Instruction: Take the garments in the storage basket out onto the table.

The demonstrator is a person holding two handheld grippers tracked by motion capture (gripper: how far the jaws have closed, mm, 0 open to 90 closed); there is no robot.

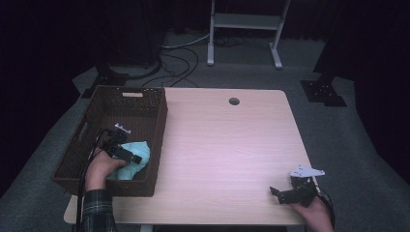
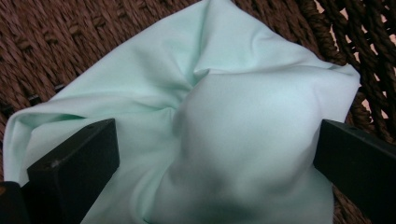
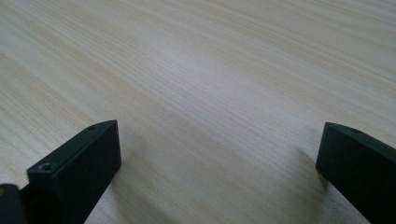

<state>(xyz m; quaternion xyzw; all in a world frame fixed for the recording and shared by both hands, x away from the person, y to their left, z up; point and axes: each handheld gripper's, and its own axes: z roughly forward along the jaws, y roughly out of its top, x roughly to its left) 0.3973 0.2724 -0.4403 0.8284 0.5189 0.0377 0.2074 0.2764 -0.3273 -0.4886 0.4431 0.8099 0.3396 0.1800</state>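
Your left gripper (image 1: 126,153) is down inside the brown wicker basket (image 1: 153,126), which sits along the table's (image 1: 227,145) left edge. It hovers over the pale mint cloth (image 1: 140,152), which lies crumpled on the basket floor toward the basket's near right corner. In the left gripper view the jaws stand wide apart with the cloth (image 2: 224,107) bunched up between them; neither jaw is pinching the fabric, though whether their inner faces brush its folds cannot be told. The cloth rises in a soft mound in the middle, with creases running toward its far edge, and the woven basket wall (image 2: 70,37) shows behind and to the sides of it.

Your right gripper (image 1: 290,192) rests low over the table near its front right corner, well apart from the basket, with your hand (image 1: 316,211) behind it at the front edge. Its jaws are spread wide too, with nothing between them but bare light wood (image 3: 219,93). The grey plate (image 1: 306,171) sits on top of that gripper
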